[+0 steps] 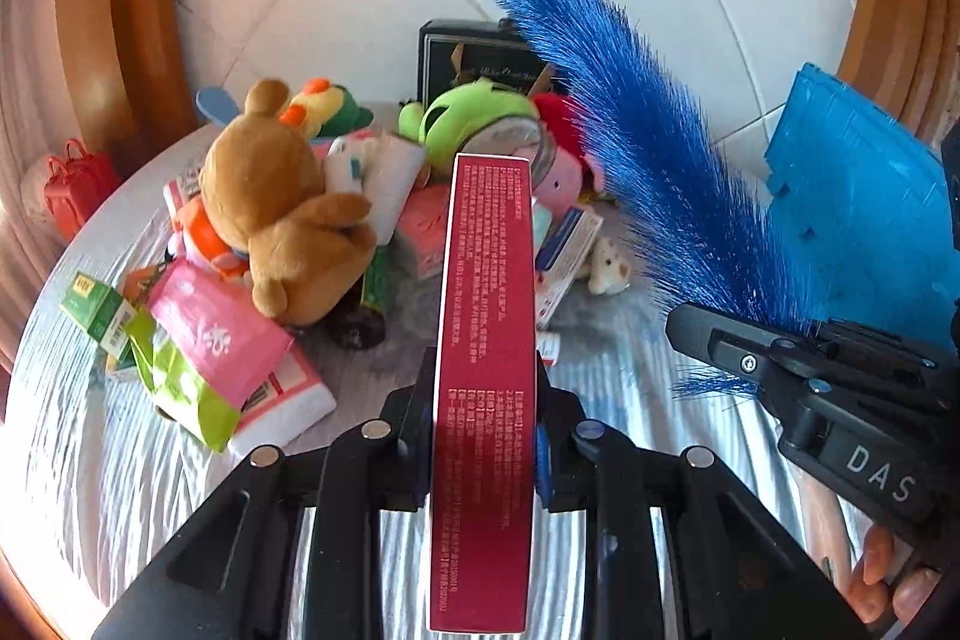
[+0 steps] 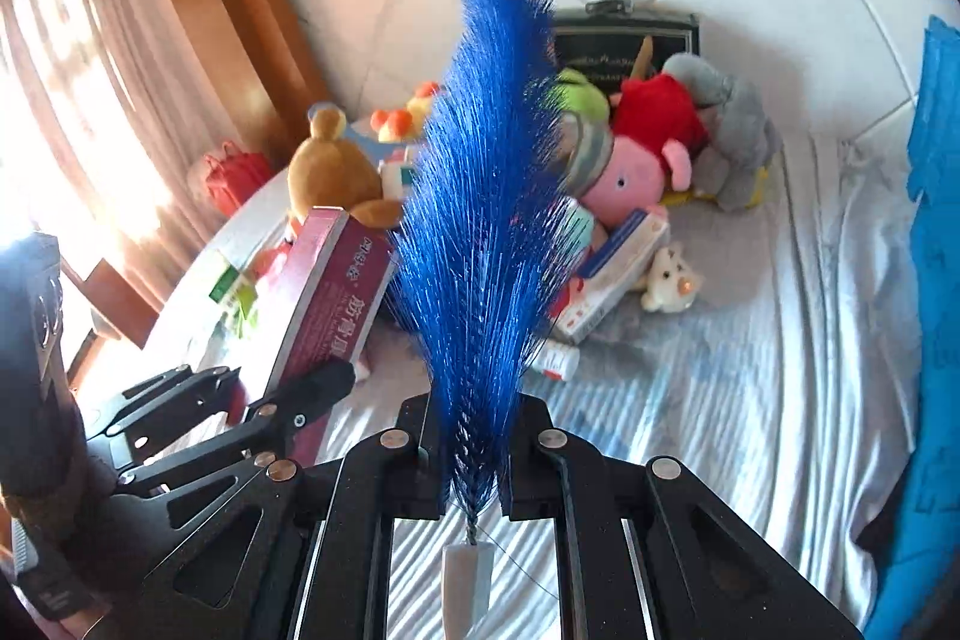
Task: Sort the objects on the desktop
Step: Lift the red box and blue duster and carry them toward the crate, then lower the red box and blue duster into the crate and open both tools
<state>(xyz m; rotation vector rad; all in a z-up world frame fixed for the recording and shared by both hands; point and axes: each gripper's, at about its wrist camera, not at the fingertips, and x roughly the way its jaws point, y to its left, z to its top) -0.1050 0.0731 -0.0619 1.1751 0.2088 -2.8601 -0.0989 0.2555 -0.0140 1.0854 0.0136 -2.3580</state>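
Note:
My left gripper is shut on a long dark-red box, held edge-up above the cloth-covered table. The box also shows in the right wrist view, with the left gripper beside it. My right gripper is shut on the stem of a blue feather duster, its bristles pointing up. The duster and right gripper appear at the right in the left wrist view. A pile of plush toys and boxes lies behind, with a brown bear and a pink pig.
A blue crate stands at the right edge of the table. A black box leans on the tiled wall behind the toys. Pink and green packets lie front left. A red toy bag sits far left. A small white plush lies on the white cloth.

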